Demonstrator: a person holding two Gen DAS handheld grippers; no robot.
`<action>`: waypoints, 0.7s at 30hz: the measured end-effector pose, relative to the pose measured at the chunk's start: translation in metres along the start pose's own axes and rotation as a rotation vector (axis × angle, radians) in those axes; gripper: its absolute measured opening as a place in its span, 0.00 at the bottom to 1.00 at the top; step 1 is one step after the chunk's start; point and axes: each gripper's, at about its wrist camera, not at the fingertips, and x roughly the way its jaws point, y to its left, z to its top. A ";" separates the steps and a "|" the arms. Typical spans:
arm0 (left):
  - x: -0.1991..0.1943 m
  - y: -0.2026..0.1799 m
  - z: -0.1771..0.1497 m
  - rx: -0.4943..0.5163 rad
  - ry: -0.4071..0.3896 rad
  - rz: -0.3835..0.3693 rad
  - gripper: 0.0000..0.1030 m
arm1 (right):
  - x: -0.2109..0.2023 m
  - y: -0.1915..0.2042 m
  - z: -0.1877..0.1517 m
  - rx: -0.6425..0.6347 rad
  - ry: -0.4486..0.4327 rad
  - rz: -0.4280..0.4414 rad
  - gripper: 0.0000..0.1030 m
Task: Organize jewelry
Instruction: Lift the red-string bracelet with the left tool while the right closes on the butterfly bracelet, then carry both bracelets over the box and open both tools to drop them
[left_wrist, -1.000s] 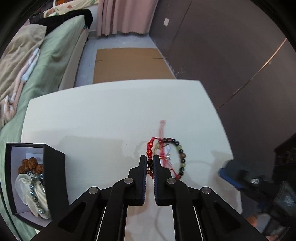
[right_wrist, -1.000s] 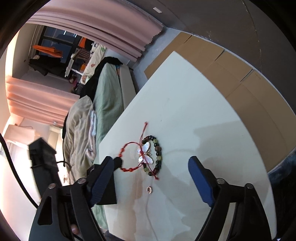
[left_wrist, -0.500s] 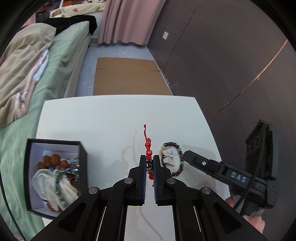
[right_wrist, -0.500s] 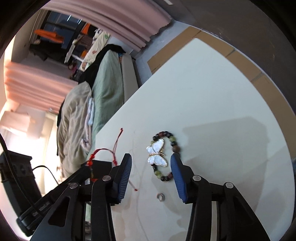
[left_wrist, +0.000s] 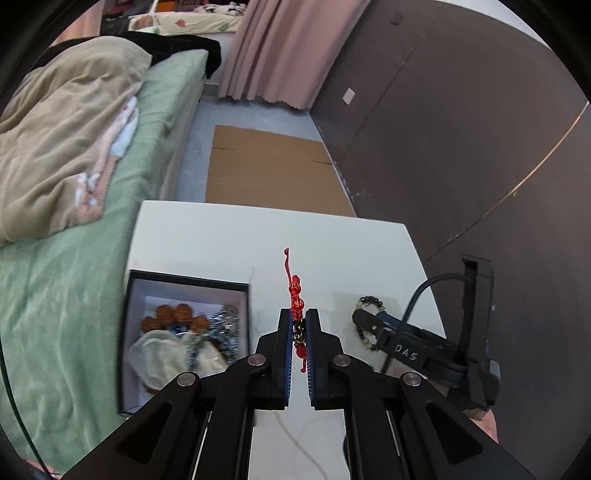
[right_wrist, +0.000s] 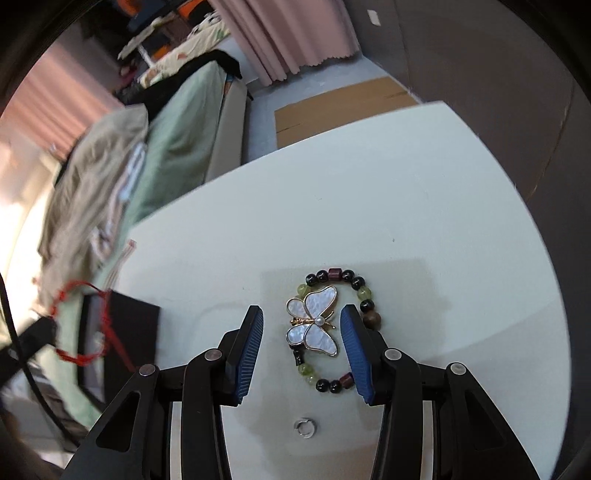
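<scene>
My left gripper (left_wrist: 298, 325) is shut on a red bead bracelet (left_wrist: 295, 295) and holds it in the air beside the open black jewelry box (left_wrist: 129, 332), which holds several pieces. The red bracelet also shows blurred at the left of the right wrist view (right_wrist: 74, 325). My right gripper (right_wrist: 301, 325) is open, with its jaws on either side of the white butterfly (right_wrist: 314, 321) of a dark and green bead bracelet (right_wrist: 364, 295) that lies on the white table (right_wrist: 369, 184). A small silver ring (right_wrist: 305, 428) lies just in front of it.
The box (right_wrist: 125, 332) stands at the table's left edge. A green bed (left_wrist: 55, 295) with a beige blanket runs along the left of the table. Flat cardboard (left_wrist: 269, 173) lies on the floor beyond. A dark wall (left_wrist: 461, 129) is at the right.
My left gripper has lifted the red bracelet off the table and carried it left toward the box. My right gripper has narrowed and come down around the butterfly bracelet.
</scene>
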 end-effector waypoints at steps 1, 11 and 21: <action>-0.002 0.003 0.000 -0.003 -0.002 -0.001 0.06 | 0.000 0.002 0.001 -0.013 -0.001 -0.018 0.42; -0.020 0.024 -0.008 -0.027 -0.013 -0.022 0.06 | -0.015 0.000 0.000 0.028 -0.004 0.038 0.28; -0.019 0.049 -0.011 -0.083 -0.005 -0.011 0.06 | -0.053 0.033 -0.008 0.068 -0.077 0.334 0.28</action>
